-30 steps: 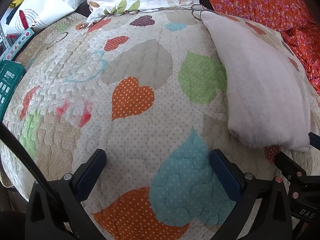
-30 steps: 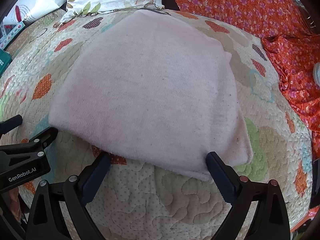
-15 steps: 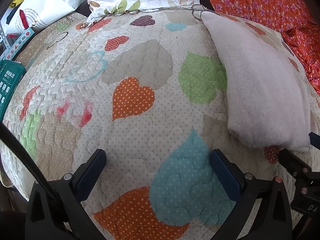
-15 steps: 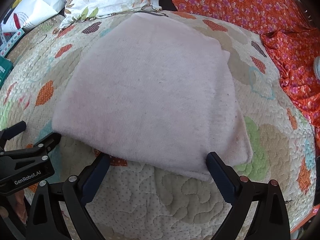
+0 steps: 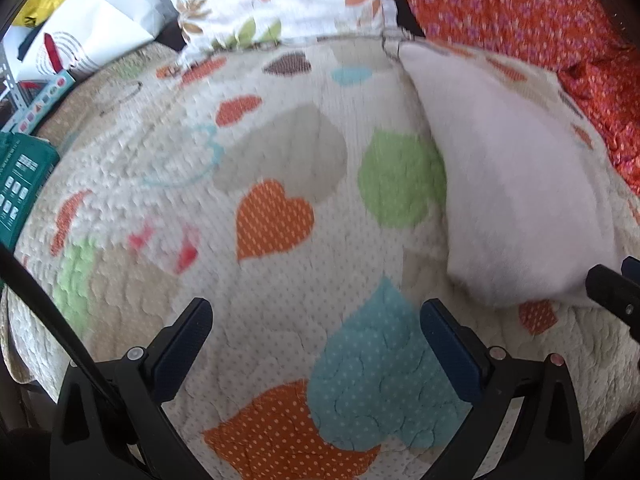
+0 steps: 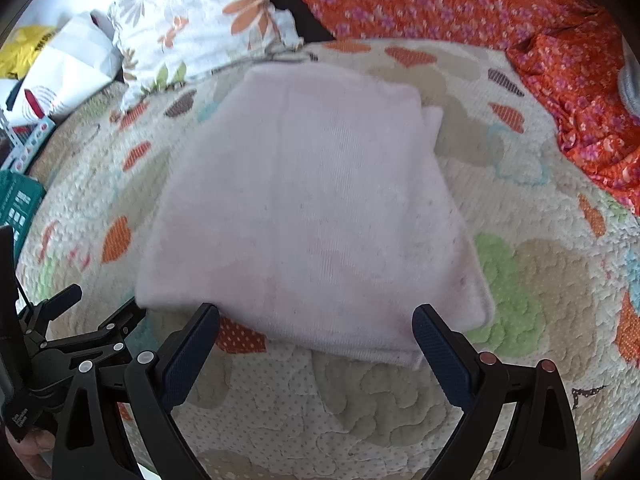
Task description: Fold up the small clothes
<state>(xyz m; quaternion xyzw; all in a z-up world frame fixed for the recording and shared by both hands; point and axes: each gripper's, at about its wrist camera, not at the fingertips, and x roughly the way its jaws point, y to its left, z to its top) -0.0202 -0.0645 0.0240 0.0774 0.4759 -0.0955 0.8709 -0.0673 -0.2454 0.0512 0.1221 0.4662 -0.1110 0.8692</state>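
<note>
The pale pink garment (image 6: 308, 208) is lying folded flat on the heart-patterned quilt (image 5: 280, 220), near a floral pillow (image 6: 192, 20) at the far side. The right gripper (image 6: 316, 340) is hovering at its near edge, jaws spread and empty. The left gripper (image 5: 316, 336) is hanging over bare quilt to the garment's left, also released.

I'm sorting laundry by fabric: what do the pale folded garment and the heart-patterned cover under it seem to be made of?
Garment: looks like soft knit cloth, perhaps cotton jersey, matte pale pink; faint fine ribbing shows, though the frame is blurred. Cover: a quilted fabric, probably cotton, matte; puffy stitched swirls and dotted heart patches show.
</note>
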